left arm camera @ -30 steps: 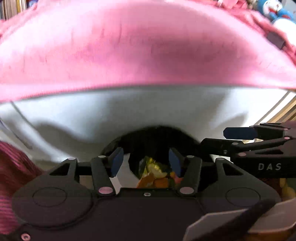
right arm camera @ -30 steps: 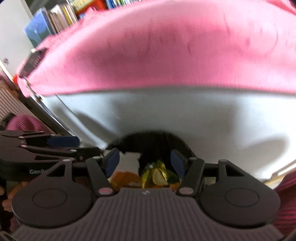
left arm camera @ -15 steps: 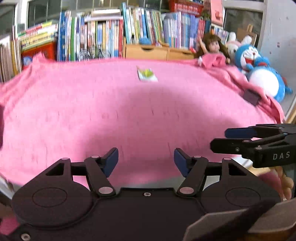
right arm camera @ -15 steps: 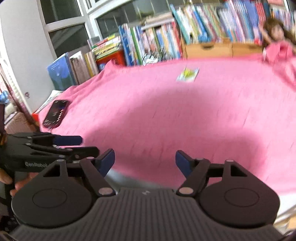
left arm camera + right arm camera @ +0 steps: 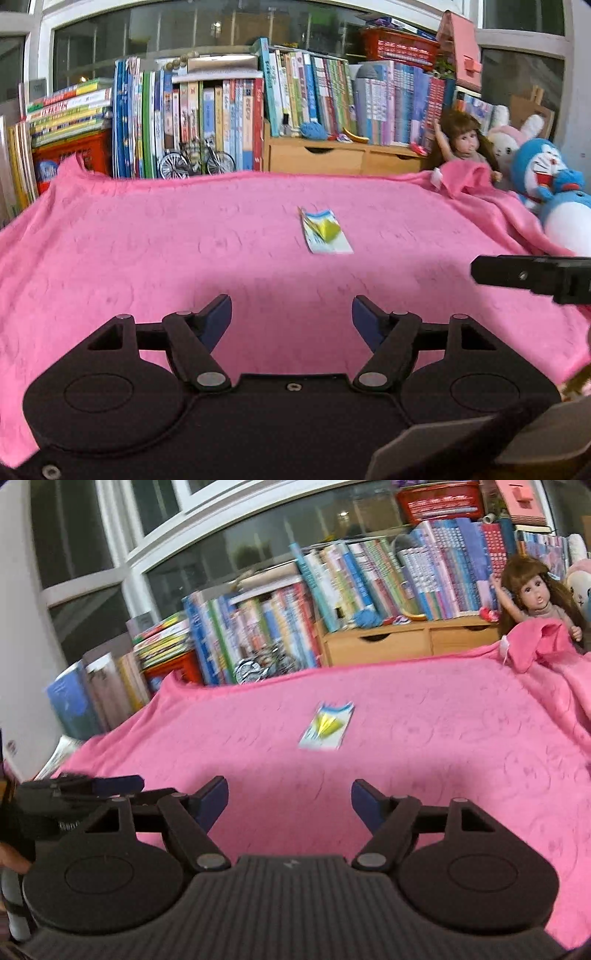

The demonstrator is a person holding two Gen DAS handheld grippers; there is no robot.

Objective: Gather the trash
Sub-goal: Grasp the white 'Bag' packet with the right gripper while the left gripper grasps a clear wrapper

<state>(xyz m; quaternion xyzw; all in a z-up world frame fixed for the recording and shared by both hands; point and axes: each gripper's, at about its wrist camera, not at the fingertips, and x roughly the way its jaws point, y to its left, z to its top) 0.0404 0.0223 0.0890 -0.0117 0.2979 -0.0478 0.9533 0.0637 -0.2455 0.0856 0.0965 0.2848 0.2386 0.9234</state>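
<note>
Pink blanket (image 5: 147,258) drapes the whole worktop, and one torn white-and-yellow wrapper (image 5: 325,232) lies flat at its middle, far from both claws. Left claw (image 5: 291,314) and right claw (image 5: 290,797) hover near, fingers apart, holding nothing.

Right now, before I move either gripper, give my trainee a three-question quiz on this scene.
1. True or false: the left gripper holds the wrapper.
2. What does the wrapper lie on? A pink blanket, B wooden drawers, C books
3. Fill in: the right gripper is ____.

Key: 1 false; 2 A; 3 open.
</note>
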